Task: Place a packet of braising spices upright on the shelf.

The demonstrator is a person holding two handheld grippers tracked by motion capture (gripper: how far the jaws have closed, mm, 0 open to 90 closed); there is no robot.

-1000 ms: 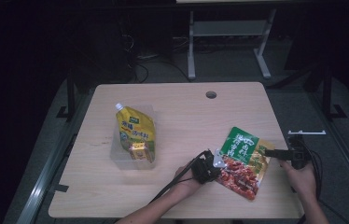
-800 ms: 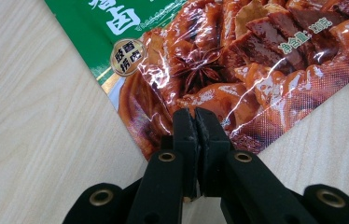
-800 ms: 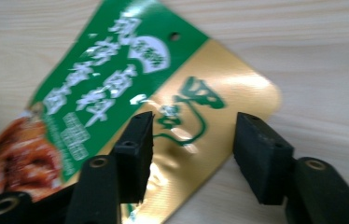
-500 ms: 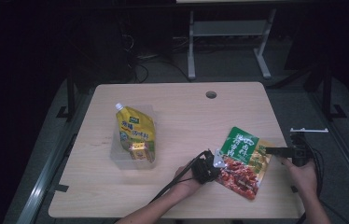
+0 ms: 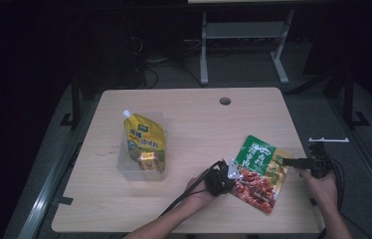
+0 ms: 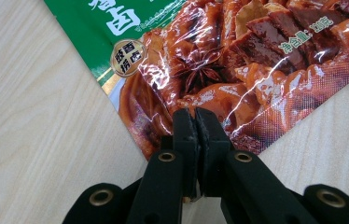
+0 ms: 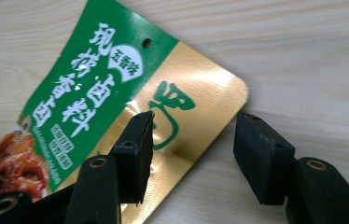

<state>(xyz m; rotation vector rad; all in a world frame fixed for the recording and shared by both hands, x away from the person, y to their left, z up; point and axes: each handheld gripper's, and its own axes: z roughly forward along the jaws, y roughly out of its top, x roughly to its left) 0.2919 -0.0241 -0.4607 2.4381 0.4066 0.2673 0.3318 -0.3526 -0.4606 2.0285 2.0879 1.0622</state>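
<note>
Pouch [image 5: 258,172] lies flat on the counter [image 5: 194,124]; left gripper [image 6: 195,122] pinches its edge, right gripper [image 7: 193,140] gapes around a corner. Closing shallow could let foil slip free.

Bare table [image 5: 199,119] is lying wide open between the clear tub [image 5: 124,167] holding a yellow pouch [image 5: 144,142] and the green packet [image 5: 258,169]; nothing's blocking there.

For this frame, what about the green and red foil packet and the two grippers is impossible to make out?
- Left gripper view: the green and red foil packet runs past the top edge; the shut left gripper covers its near edge.
- Right gripper view: the open right gripper covers part of the gold corner.
- High view: the yellow spouted pouch in the clear plastic tray has print too small to read.
</note>
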